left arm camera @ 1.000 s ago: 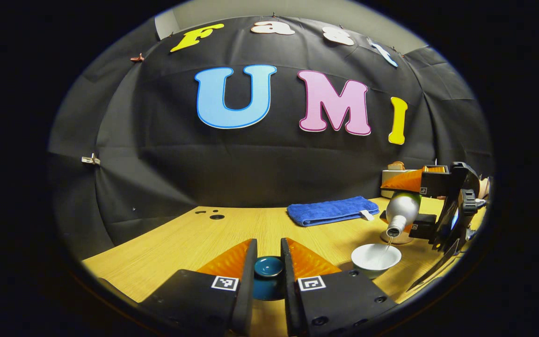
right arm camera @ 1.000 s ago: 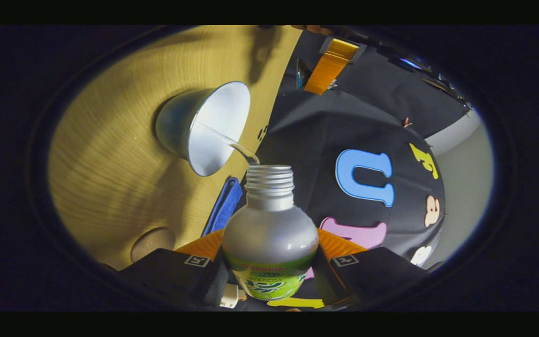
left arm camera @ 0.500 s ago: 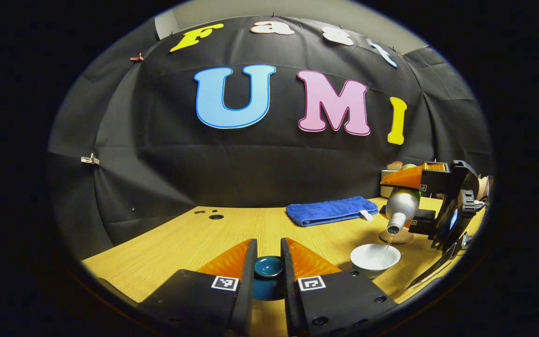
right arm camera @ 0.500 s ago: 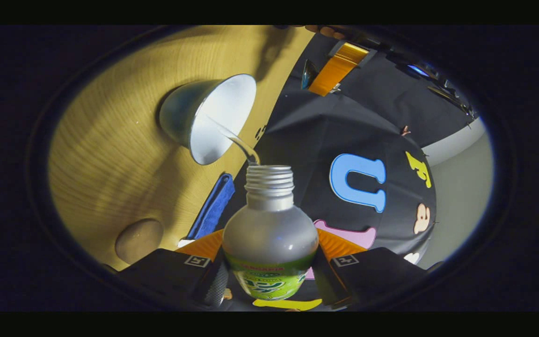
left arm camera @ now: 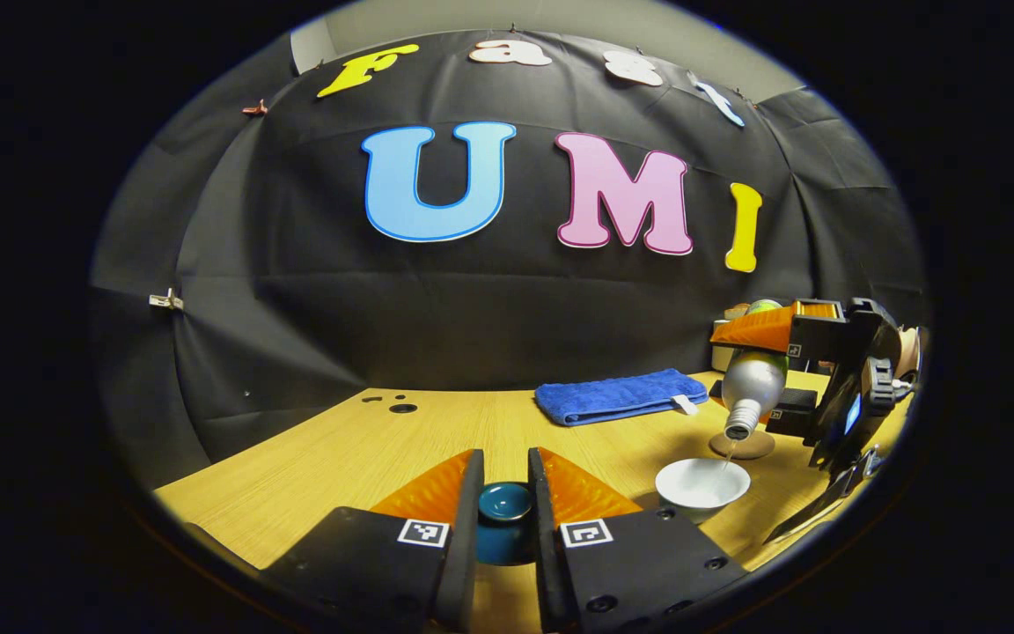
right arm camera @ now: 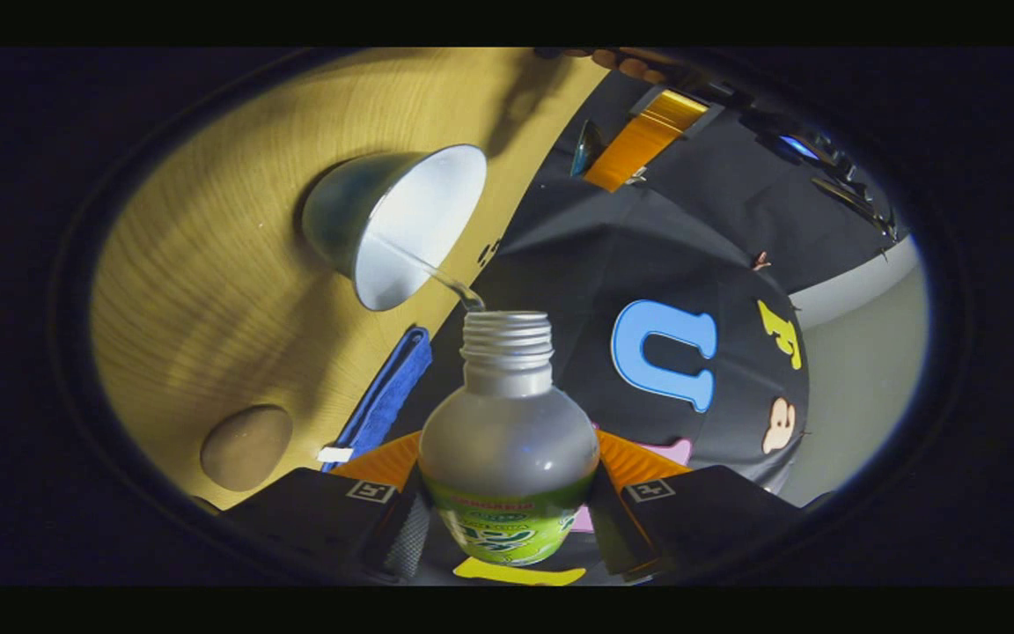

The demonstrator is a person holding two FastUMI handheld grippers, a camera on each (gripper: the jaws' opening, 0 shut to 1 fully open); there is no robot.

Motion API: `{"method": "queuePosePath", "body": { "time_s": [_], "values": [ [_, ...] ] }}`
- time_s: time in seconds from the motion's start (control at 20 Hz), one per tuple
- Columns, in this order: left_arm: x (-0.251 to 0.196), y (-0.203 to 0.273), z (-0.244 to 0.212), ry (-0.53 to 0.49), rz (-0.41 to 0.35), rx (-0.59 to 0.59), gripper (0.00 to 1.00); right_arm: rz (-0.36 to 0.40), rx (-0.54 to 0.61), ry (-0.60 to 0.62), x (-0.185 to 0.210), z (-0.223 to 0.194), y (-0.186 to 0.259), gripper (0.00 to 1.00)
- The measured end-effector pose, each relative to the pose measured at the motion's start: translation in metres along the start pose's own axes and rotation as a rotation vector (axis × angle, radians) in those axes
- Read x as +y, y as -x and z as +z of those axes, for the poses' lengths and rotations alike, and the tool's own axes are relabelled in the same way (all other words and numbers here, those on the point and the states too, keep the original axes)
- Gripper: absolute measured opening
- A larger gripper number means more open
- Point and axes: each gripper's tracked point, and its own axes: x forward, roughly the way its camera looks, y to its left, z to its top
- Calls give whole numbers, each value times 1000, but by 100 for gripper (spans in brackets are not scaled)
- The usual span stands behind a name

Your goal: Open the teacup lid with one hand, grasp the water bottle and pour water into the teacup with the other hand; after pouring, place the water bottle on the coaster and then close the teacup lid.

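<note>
Right gripper (right arm camera: pixel 507 502) of yours clamps the tilted water bottle (right arm camera: pixel 507 458), pouring into the teacup (left arm camera: pixel 701 482).
Your left gripper (left arm camera: pixel 505 511) grips the teacup lid (left arm camera: pixel 504 511) low over the tabletop (left arm camera: pixel 340 458); the coaster (left arm camera: pixel 749 445) lies just behind the teacup.

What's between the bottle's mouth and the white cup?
A thin stream of water, running from the water bottle mouth into the teacup. Nothing else sits in that gap. The right gripper view shows it best.

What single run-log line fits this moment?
phase: pouring | right gripper: tilts water bottle, stream entering teacup | left gripper: holds lid aside | coaster: bare
</note>
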Motion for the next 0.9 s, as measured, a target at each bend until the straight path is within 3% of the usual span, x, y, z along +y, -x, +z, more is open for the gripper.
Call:
{"method": "queuePosePath", "body": {
  "time_s": [0.9],
  "values": [
    [-3, 0, 0, 0, -25, 0, 34, -20, -19, 49, -9, 9, 2, 79]
  ]
}}
